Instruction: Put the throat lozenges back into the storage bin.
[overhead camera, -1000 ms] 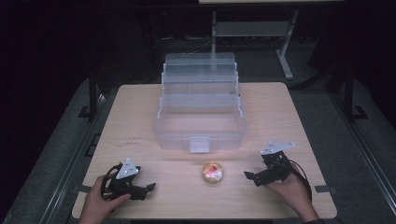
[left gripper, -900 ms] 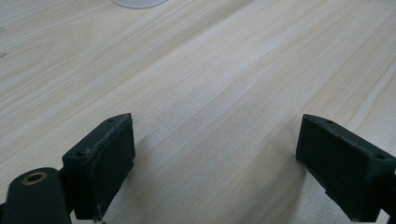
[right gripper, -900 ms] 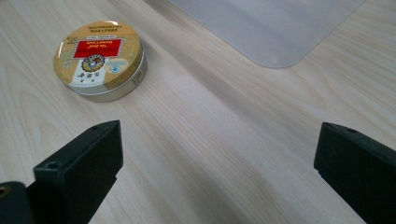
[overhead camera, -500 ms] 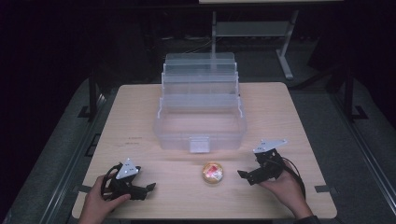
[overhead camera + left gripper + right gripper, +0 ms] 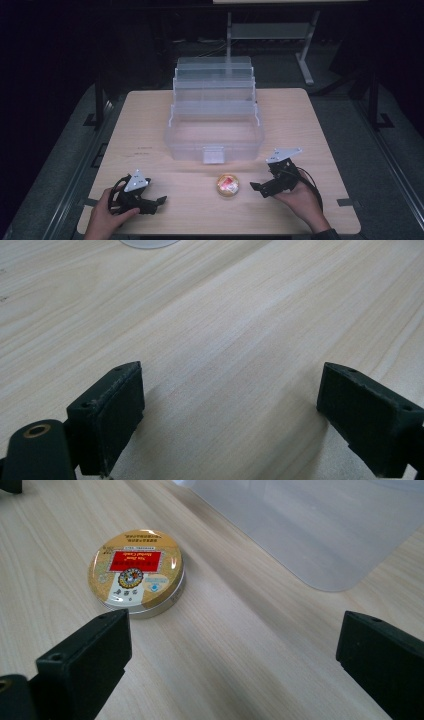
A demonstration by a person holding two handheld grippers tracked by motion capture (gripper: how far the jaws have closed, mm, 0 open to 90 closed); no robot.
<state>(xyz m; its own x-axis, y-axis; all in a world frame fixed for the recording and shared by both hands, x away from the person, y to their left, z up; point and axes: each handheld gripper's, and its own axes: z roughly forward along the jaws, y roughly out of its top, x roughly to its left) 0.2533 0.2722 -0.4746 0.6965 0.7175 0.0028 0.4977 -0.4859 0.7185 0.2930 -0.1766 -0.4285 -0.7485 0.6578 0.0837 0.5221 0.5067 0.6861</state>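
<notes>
Just a flat round tin [image 5: 136,573], gold lid w/ red label.

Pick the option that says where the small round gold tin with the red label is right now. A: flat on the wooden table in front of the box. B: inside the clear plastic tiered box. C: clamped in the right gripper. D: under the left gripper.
A: the small round gold tin with the red label lies flat on the light wooden table, in front of the clear plastic tiered box; the open right gripper is beside it, not touching.

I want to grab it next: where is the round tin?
In the high view, the round tin lies on the table's near edge, before the clear box, just left of the right gripper.
</notes>
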